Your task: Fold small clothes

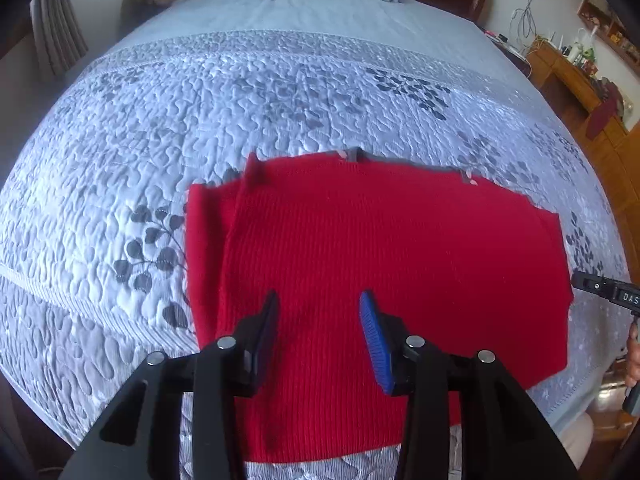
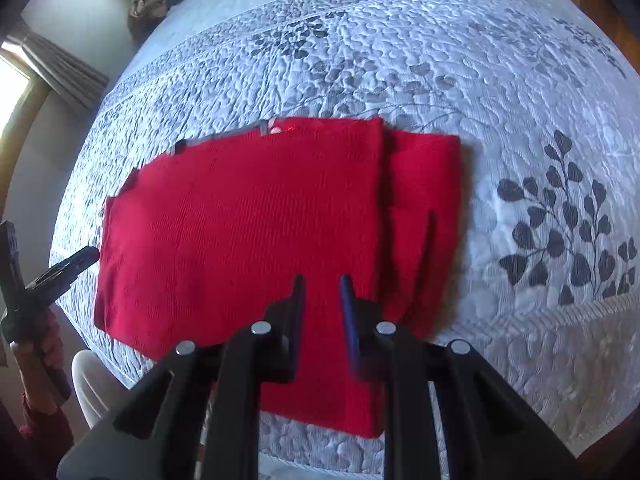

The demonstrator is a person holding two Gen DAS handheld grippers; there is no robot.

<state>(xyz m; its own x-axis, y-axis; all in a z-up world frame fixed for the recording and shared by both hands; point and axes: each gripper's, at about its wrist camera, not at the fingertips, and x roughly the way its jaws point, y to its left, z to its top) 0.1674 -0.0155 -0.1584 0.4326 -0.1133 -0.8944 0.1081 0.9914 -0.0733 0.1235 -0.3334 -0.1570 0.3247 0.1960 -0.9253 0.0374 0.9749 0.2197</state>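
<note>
- Left wrist view is showing the left gripper (image 1: 320, 306) hovering with its jaws parted about halfway, nothing between them and the pads touching nothing.
- Right wrist view is showing the right gripper (image 2: 323, 286) released too, its jaws standing only narrowly apart with an empty gap, above the cloth.
- Neither tool is grasping the red garment (image 1: 380, 280); it is lying flat on the quilted bedspread (image 1: 200, 100), directly beyond both sets of fingers at 12 o'clock.
- Its ribbed knit is looking folded: in the right wrist view a narrower layer is showing at 3 o'clock of the main panel, and a grey trim is peeking out along the far edge at 11 o'clock.
- At 9 o'clock in the right wrist view, the person's hand (image 2: 44, 344) is gripping the left tool's handle.
</note>
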